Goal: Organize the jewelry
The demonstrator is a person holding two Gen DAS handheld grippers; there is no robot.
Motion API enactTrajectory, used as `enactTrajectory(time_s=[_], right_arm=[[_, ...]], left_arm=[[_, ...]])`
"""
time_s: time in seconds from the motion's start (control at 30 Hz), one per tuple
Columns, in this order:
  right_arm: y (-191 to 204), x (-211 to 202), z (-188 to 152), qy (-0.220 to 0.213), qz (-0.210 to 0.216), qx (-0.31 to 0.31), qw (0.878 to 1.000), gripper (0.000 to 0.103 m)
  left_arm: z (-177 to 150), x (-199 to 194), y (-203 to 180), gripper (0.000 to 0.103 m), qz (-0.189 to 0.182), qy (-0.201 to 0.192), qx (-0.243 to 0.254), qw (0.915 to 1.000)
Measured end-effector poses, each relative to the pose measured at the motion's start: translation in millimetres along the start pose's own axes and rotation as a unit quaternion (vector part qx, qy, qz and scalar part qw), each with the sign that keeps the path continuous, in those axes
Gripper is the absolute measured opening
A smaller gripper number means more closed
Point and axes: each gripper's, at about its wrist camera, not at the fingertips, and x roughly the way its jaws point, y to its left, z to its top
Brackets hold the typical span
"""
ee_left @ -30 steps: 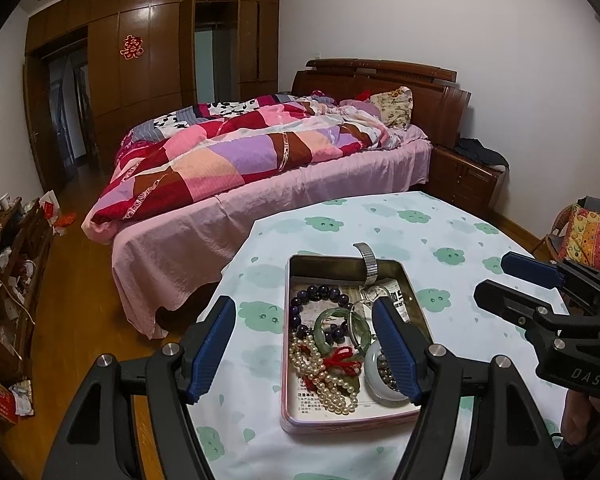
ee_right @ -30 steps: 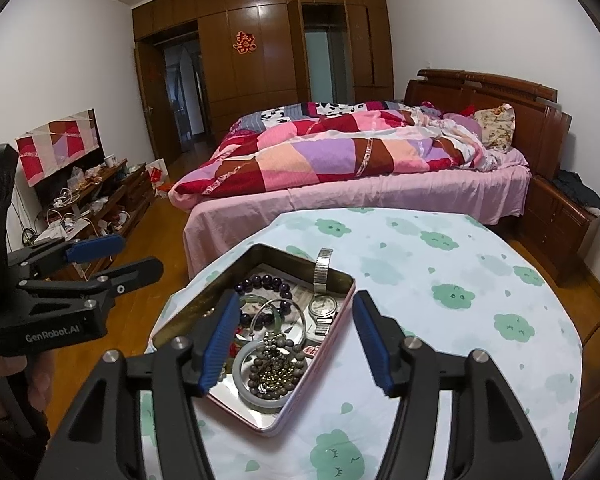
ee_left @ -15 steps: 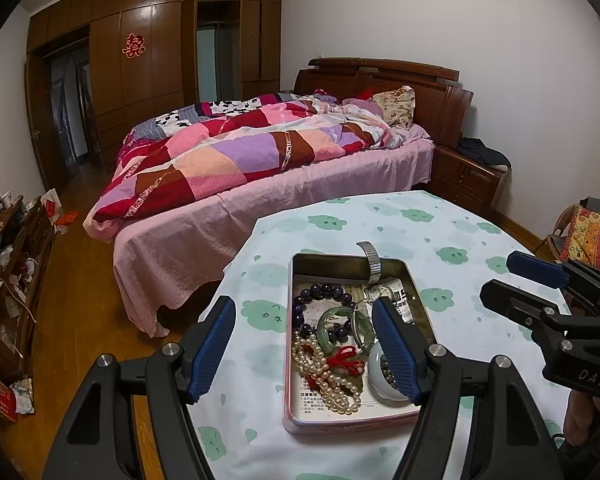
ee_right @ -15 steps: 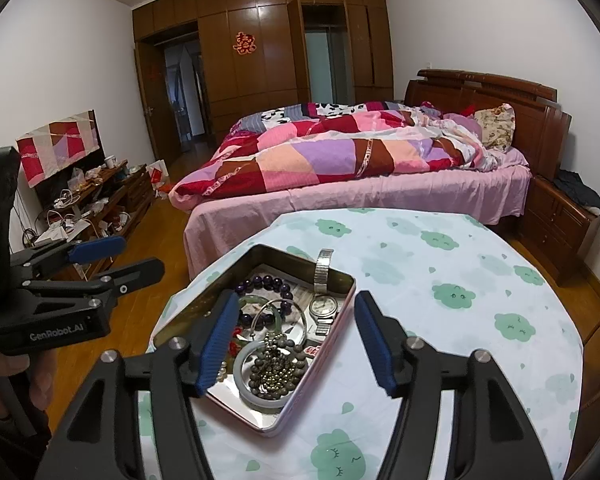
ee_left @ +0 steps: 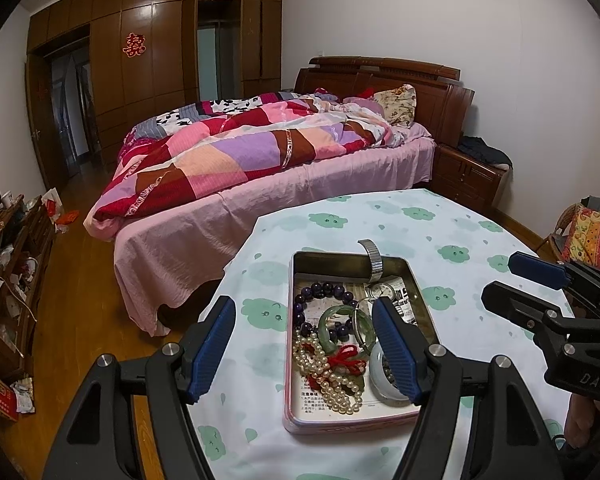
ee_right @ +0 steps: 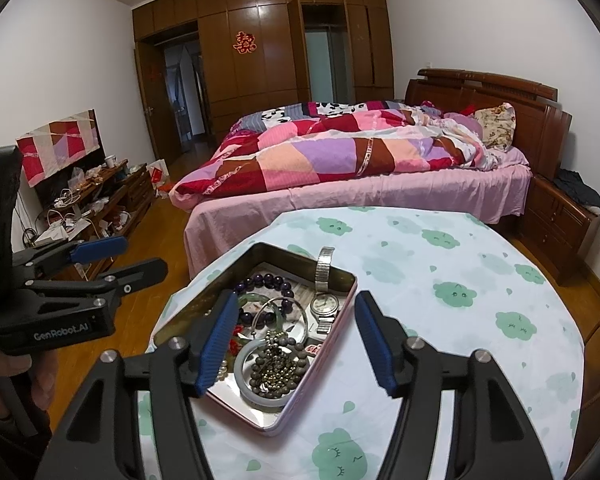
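A pink metal tin (ee_left: 290, 344) (ee_right: 342, 322) sits on the round table and holds jewelry: a purple bead bracelet (ee_left: 324, 289), a green jade bangle (ee_left: 340, 314), a pearl necklace (ee_left: 332, 380), a red cord knot (ee_left: 346, 358), a white bangle (ee_right: 260, 394) around brown beads (ee_right: 274, 370), and a silver watch (ee_right: 325, 304) whose band hangs over the far rim. My left gripper (ee_left: 304, 346) is open and empty, above the tin's near left side. My right gripper (ee_right: 294, 338) is open and empty over the tin's near end.
The table has a white cloth with green cloud prints (ee_right: 452, 292). A bed with a patchwork quilt (ee_left: 260, 152) stands behind it. A wooden nightstand (ee_right: 556, 216) is at the right, a cluttered TV bench (ee_right: 92, 200) at the left.
Both grippers have shifted only slightly; the tin looks a touch nearer in the left wrist view. Nothing was grasped or released.
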Motion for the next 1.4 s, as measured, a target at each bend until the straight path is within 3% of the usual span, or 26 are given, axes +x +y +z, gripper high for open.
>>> enactTrajectory(time_s=[1.2,1.4], right_arm=[[0,0,0,0.001,-0.001,0.000,1.000,0.064],[0,0,0,0.001,-0.001,0.000,1.000,0.065]], left_arm=[[-5,10,0,0.071,0.010,0.017,-0.003,0.9998],[-6,9,0,0.076,0.020,0.002,0.004,0.9998]])
